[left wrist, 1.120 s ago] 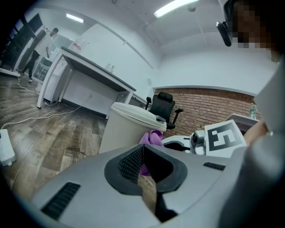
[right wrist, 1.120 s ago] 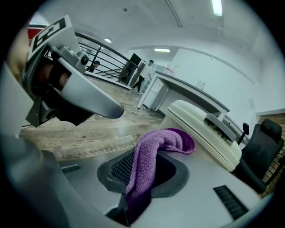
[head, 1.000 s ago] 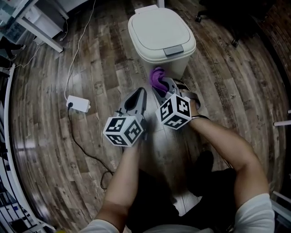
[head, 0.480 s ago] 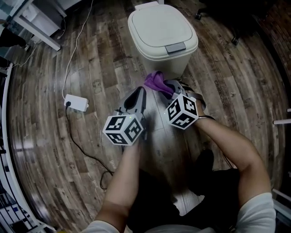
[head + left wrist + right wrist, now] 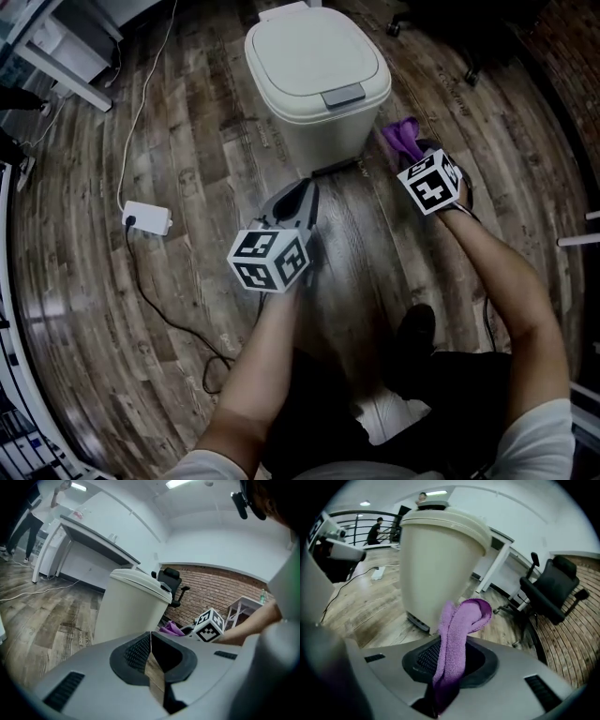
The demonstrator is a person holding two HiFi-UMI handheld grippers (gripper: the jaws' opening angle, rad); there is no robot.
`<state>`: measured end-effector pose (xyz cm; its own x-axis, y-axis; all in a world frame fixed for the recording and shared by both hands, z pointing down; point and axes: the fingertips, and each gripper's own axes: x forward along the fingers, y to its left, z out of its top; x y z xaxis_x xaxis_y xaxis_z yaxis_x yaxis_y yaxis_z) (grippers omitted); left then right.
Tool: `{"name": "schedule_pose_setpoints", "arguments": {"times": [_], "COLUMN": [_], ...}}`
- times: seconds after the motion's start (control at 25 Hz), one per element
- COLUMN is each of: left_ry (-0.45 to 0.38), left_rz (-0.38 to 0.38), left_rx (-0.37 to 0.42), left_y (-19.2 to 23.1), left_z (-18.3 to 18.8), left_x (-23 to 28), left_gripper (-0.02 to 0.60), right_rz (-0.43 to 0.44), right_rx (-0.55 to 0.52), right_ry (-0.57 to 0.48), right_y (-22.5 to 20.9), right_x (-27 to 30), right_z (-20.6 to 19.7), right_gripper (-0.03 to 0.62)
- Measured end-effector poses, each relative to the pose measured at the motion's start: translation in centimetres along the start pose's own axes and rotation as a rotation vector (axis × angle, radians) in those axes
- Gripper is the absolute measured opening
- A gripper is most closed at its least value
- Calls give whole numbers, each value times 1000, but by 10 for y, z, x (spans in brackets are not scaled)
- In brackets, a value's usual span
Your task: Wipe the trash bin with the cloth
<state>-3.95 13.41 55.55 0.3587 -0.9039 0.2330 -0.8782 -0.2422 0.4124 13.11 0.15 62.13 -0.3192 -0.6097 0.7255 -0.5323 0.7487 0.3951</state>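
A cream trash bin [image 5: 317, 80] with a closed lid and a grey pedal stands on the wood floor; it also shows as the bin [image 5: 129, 605] and the bin [image 5: 440, 559]. My right gripper [image 5: 410, 147] is shut on a purple cloth [image 5: 401, 137], held beside the bin's lower right side. The cloth [image 5: 459, 634] stands up folded between the jaws, close to the bin wall; whether it touches I cannot tell. My left gripper [image 5: 298, 199] hangs in front of the bin's base, jaws closed with nothing in them. The purple cloth [image 5: 171, 628] peeks out right of the bin.
A white power adapter [image 5: 146, 217] with its cable lies on the floor at left. A white table leg [image 5: 66, 75] is at the far left. A black office chair [image 5: 551, 592] stands to the right, by a brick wall [image 5: 220, 592]. People stand far off.
My right gripper has carried the cloth from the bin's front base out to its right side. The left gripper has shifted slightly right and forward.
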Motion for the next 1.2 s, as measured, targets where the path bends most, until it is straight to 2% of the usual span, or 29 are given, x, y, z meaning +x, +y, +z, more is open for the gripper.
{"name": "schedule_pose_setpoints", "arguments": {"times": [0.16,0.32,0.56,0.96,1.2], "left_ry": [26,45,65,71,82], "left_rz": [-17,-23,-5,20,26], "left_rx": [6,17,22,12,18], "left_y": [-9,-13,-6,2,3], "left_z": [-6,-10,-13,-12,-14], "left_x": [7,7,-2,-9,-8], "left_gripper": [6,6,6,6,6], "right_rz": [-79,-47,15,34,105], "right_rx": [194,231,164,38,-54], "right_ry": [-31,-96,-145,-221,-265], "right_y": [-33,-16,24,65,106], "right_x": [6,16,27,17,14], "right_z": [7,27,40,64,81], "right_gripper": [81,81,81,80,81]}}
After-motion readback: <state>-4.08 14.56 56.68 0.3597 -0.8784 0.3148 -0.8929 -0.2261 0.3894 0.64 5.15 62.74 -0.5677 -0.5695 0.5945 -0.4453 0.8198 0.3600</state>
